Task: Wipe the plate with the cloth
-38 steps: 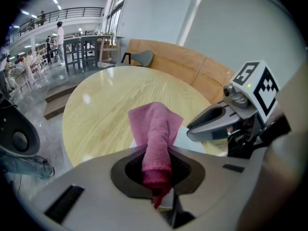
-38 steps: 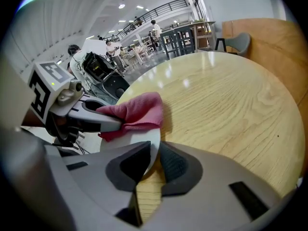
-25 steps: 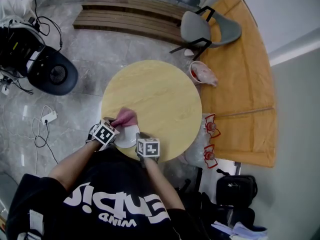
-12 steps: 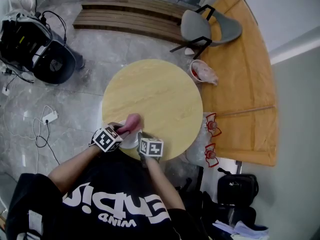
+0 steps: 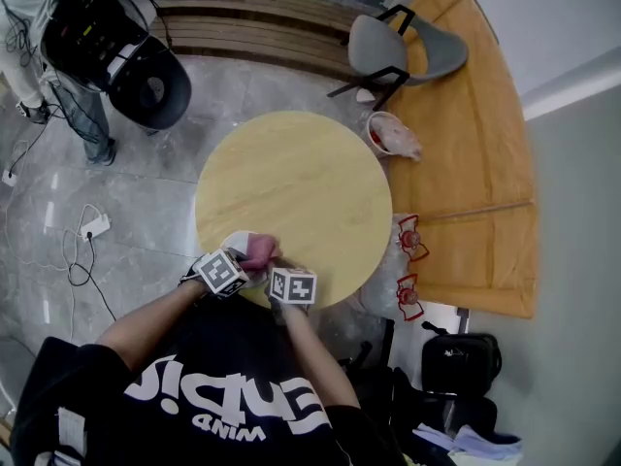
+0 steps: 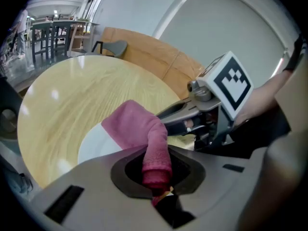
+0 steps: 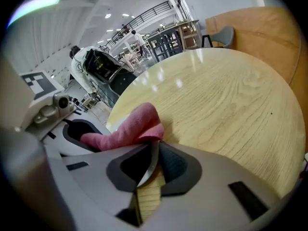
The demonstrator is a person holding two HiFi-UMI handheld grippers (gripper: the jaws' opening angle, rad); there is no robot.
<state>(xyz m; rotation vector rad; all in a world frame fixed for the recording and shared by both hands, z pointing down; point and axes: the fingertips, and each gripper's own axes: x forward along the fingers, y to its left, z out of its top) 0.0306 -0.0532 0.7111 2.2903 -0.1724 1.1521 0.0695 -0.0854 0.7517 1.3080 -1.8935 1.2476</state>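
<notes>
From the head view, the plate [image 5: 236, 245] sits at the near edge of the round table [image 5: 291, 178], just in front of the person, mostly covered by the pink cloth [image 5: 259, 251] and the two tools. The left tongs [image 5: 243, 263] come in from the left and the right tongs [image 5: 280, 269] from the near side, close together. Beyond the table's far right edge a red-rimmed bin [image 5: 390, 136] holds something pale that I cannot identify. In the left gripper view, the left tongs [image 6: 157, 178] are clamped on one end of the cloth [image 6: 137, 126], which rises out of the jaws, folds over and lies on the white plate [image 6: 96, 146]. The plate holds nothing but the cloth, and its bare part looks clean. In the right gripper view, the right tongs [image 7: 148, 170] are closed on the thin near rim of the plate [image 7: 152, 158], pinning it so it cannot slide, with the cloth [image 7: 127, 131] bunched just beyond the jaws. The step in hand looks like wiping while the plate is steadied. To do it well, the left tongs should press the folded cloth flat against the plate and sweep across the whole face, including the bare part to the left. The right tongs should hold firm without tipping the rim up, since the plate lies near the table's edge.
</notes>
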